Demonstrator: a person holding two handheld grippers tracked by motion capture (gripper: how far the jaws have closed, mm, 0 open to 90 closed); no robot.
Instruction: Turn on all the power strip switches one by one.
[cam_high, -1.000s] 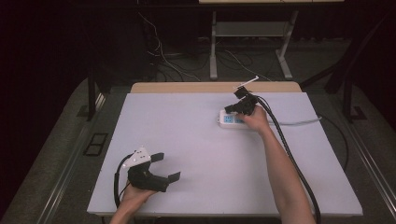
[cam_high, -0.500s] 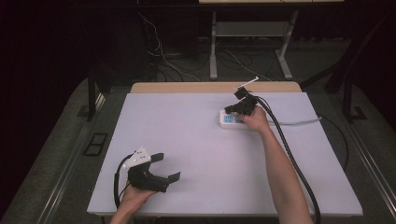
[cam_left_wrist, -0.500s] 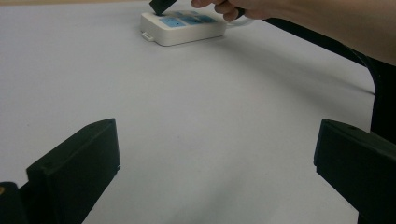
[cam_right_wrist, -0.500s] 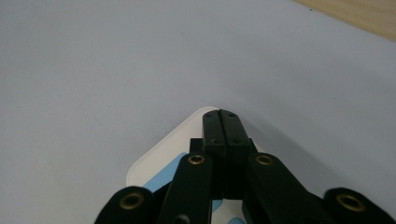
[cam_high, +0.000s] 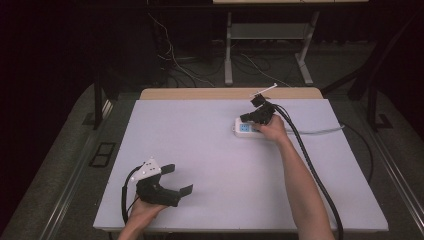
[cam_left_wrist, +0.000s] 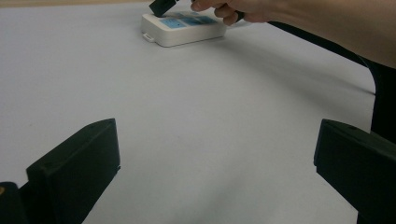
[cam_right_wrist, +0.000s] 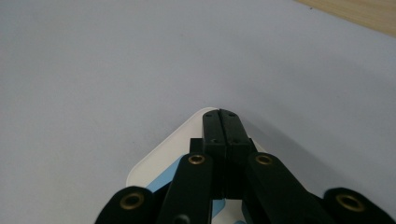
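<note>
A white power strip (cam_high: 242, 128) with blue sockets lies flat at the far right of the table; it also shows in the left gripper view (cam_left_wrist: 184, 29) and under my own jaws (cam_right_wrist: 156, 158). My right gripper (cam_high: 246, 119) is shut, its jaws pressed together with nothing between them, tips (cam_right_wrist: 221, 114) pointing down over the strip's near end. Whether the tips touch the strip I cannot tell. My left gripper (cam_high: 178, 180) rests low near the front left edge, open, with bare table between its jaws (cam_left_wrist: 217, 154).
The white table top (cam_high: 200, 140) spreads wide between the two hands. The strip's grey cord (cam_high: 320, 132) runs off to the right. My right gripper's black cable (cam_high: 310, 165) trails back along the forearm. A wooden strip (cam_high: 200, 93) borders the far edge.
</note>
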